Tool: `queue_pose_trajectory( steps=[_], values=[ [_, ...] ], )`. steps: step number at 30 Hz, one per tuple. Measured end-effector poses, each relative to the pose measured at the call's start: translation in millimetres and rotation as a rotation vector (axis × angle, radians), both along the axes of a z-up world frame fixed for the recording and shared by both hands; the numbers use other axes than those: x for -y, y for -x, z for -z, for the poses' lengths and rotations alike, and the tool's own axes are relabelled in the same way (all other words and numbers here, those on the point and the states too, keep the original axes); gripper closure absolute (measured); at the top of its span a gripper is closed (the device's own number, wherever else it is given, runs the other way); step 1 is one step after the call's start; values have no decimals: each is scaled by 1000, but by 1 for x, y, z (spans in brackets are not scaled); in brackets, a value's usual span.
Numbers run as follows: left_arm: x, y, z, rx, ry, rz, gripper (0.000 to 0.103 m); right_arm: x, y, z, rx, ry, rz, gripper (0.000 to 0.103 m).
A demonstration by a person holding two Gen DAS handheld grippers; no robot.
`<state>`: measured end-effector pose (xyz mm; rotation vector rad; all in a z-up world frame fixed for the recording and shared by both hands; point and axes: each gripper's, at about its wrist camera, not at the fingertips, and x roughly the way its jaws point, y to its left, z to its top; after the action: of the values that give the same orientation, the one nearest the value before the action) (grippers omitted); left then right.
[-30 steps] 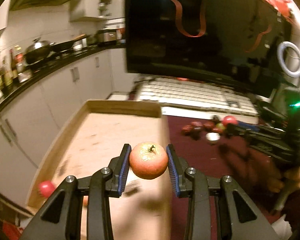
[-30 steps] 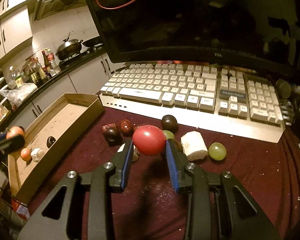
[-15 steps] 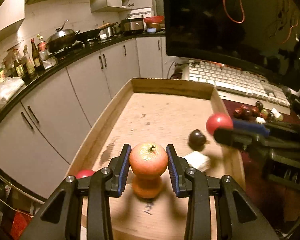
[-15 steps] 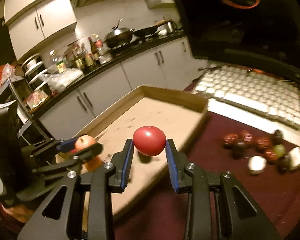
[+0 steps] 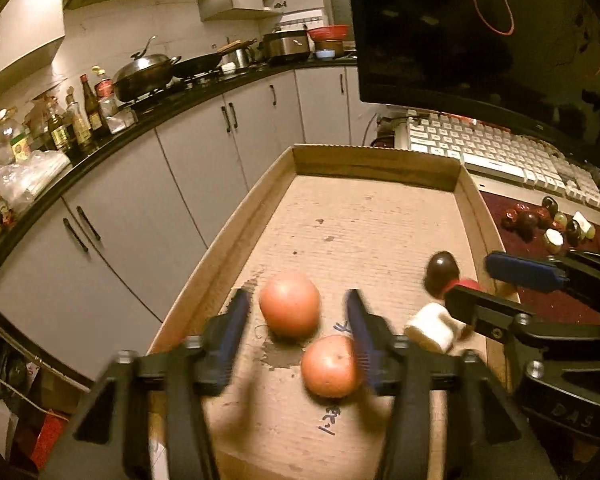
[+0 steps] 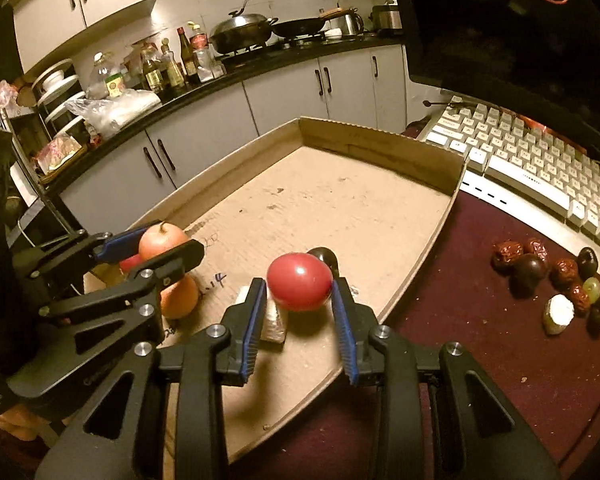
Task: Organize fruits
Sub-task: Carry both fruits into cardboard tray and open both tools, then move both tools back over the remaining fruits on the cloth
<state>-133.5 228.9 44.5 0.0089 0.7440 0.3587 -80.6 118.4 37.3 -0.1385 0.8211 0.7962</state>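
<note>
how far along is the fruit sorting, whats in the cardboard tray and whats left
Done: an orange, a dark fruit and a white chunk lie in the cardboard tray. In hand: the right gripper holds a red fruit over the tray; the left gripper is open around an apple. Left: dates, grape and other pieces on the maroon cloth.

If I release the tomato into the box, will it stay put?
Probably rolls: the tomato is round and the box floor flat, though the walls should contain it. Glossy skin suggests it's slippery in the right gripper.
</note>
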Motion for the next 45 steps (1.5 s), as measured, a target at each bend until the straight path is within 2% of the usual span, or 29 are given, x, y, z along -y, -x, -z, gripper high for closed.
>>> queue_pose_trajectory(
  steps=[3,9,19,36,45],
  values=[
    [3,2,-4,14,-29,-12,38,5,3,-5,27,-6,10,53],
    [11,3,-11,26,-50,-29,23,29,2,-17,50,-66,49,51],
    [41,-4,-25,30,-94,-34,20,76,-3,-33,72,-130,142,51],
    [133,-25,-39,31,-228,123,18,175,-21,-40,91,-219,327,50],
    [165,-39,-29,-11,-249,196,17,202,-29,-36,79,-249,376,49]
  ],
)
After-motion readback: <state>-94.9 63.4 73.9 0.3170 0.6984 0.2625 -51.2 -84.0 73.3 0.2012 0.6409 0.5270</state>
